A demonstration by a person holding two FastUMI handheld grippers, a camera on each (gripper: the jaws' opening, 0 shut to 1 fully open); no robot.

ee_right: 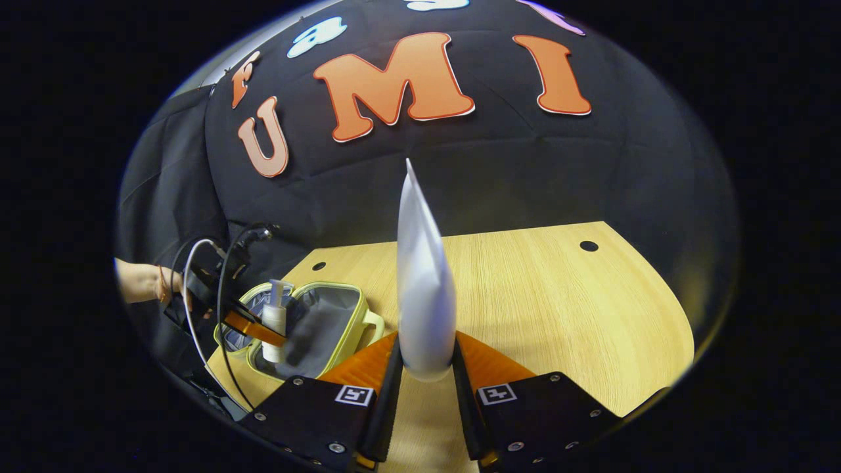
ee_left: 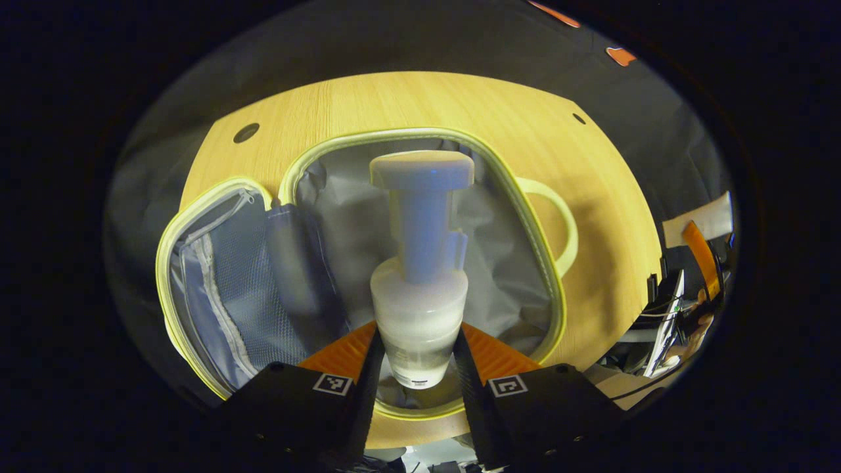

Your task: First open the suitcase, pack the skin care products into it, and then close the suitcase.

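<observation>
Both claws loaded over the open case, packing step underway.

Left gripper (ee_left: 416,355) clamps the lower body of a translucent white pump bottle (ee_left: 420,263); rigid, smooth plastic, looks light, pump head top-heavy, so a low body grip seems best. Directly beyond its fingers lies the open pale-yellow-trimmed grey fabric suitcase (ee_left: 539,243), main compartment looking empty, mesh-pocket lid (ee_left: 217,289) flopped to the left. Right gripper (ee_right: 425,368) pinches a white squeeze tube (ee_right: 420,276) at its wide end; soft, squashable. Suitcase sits far left of it on the light wooden table (ee_right: 558,309).

The pump bottle (ee_left: 418,289) hangs over the open suitcase (ee_left: 519,197) (its lid (ee_left: 217,289) lies left) on the table (ee_left: 407,105).
</observation>
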